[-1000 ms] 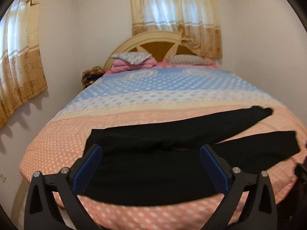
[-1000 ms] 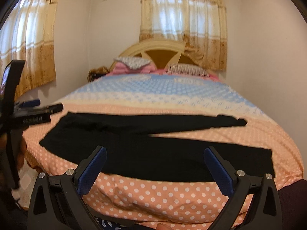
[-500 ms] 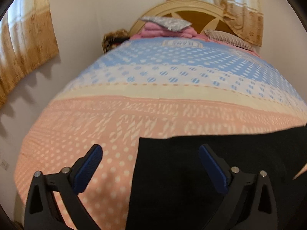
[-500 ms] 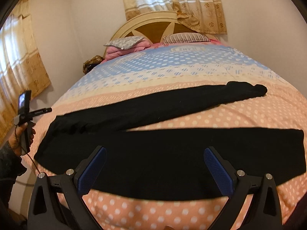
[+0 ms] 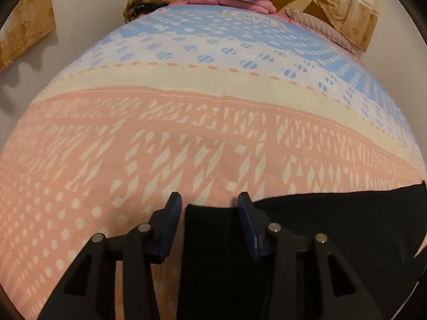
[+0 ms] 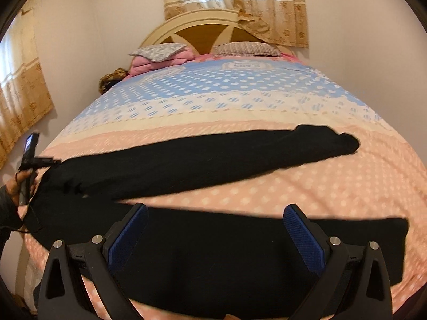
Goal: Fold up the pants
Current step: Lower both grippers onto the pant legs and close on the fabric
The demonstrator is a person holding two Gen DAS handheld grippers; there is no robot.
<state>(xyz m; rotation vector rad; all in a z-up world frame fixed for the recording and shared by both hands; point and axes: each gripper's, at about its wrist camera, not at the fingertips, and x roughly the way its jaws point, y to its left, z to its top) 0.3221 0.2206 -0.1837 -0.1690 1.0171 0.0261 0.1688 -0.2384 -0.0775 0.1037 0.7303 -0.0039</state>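
Pants' waist end (image 6: pixel 40 202): partly hidden behind the person's hand (image 6: pixel 22 184).
Pants' lower edge (image 5: pixel 320 280): cut off by the frame.
Bedspread pattern (image 5: pixel 186 146): blurred.

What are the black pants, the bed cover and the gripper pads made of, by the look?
Black pants: matte, soft knit or jersey by the look; no sheen, drapes flat, weave too dark to tell.
Bed cover: printed woven cloth, likely cotton; matte, dotted pattern, slight creases.
Pads on the right gripper fingers: blue, textured, likely rubber; fine grid pattern.
Headboard: glossy cream-painted frame, brown wood-look panels.
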